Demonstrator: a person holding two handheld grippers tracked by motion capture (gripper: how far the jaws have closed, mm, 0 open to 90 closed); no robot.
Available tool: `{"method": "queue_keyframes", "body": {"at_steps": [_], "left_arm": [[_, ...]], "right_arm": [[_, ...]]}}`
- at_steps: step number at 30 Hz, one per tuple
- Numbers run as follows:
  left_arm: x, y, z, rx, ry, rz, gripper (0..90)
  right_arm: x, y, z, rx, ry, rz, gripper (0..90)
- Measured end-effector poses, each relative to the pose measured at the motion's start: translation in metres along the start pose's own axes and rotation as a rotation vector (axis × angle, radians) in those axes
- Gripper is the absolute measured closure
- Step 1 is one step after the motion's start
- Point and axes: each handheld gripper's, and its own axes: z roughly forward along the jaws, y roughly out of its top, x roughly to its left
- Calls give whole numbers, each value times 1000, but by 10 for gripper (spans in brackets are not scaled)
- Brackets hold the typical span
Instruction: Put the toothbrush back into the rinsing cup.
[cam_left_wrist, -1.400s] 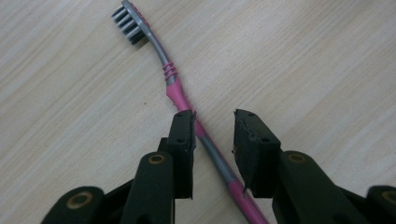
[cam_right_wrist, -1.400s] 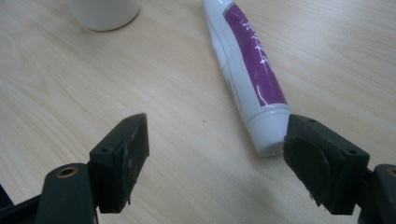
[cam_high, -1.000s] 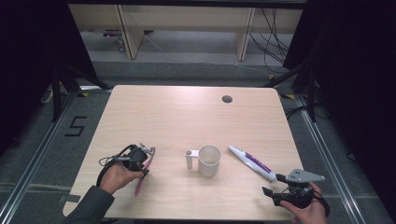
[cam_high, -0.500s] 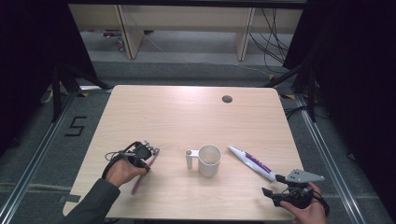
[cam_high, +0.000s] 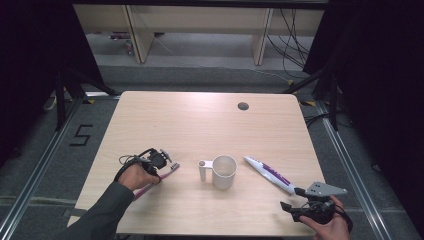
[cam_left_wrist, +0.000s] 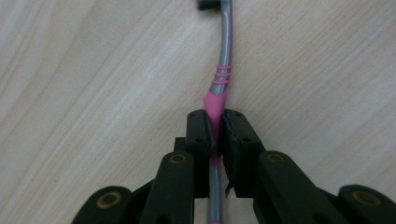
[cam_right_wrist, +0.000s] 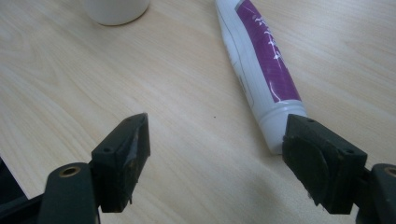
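On the left of the tabletop (cam_high: 200, 125), the left hand-held gripper (cam_high: 161, 161) has just been closing and now pinches the pink-and-grey toothbrush (cam_left_wrist: 220, 88) at its handle, bristle end pointing toward the white mug (cam_high: 223, 172). A second ago the jaws stood wider around it; the grip looks secured, so lifting can likely follow. Right of the mug lies the toothpaste tube (cam_high: 268, 174). At the near right corner, the right hand-held gripper (cam_right_wrist: 224, 154) hangs wide open, empty, just short of the tube's cap.

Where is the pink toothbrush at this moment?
In the high view the toothbrush lies on the table's near left part, left of the white mug, with the left gripper shut on its handle.
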Motion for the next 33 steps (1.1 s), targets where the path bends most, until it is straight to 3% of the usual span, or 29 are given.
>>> {"method": "queue_keyframes", "body": {"at_steps": [8,14,15,19,23,24,25,27,28,30,33], "left_arm": [[1,3,0,27,-20,25,812],[-1,3,0,38,-29,15,813],[-3,3,-1,32,-27,25,813],[-3,1,-5,6,-28,32,814],[0,-3,-18,-51,-29,24,814],[1,-5,-22,-69,-32,22,815],[1,-5,-22,-69,-32,22,815],[3,-9,-33,-140,-36,14,815],[3,-9,-33,-140,-36,14,815],[2,-13,-42,-197,-39,9,814],[0,-16,-54,-317,-43,-21,815]], "right_arm": [[-2,0,-1,-6,-10,-22,242],[-2,0,0,-5,-10,-22,244],[-1,-1,-1,-1,-5,2,244],[-3,0,-1,-6,-18,-21,245],[-4,0,-2,-9,-18,-17,245],[-2,-1,-2,-7,-11,17,246],[-2,-1,-2,-7,-11,17,246],[-2,-1,-2,-9,-12,17,245],[-2,-1,-2,-9,-12,17,245],[-3,-1,-2,-11,-15,16,246],[-2,-1,-2,-3,-11,33,246]]}}
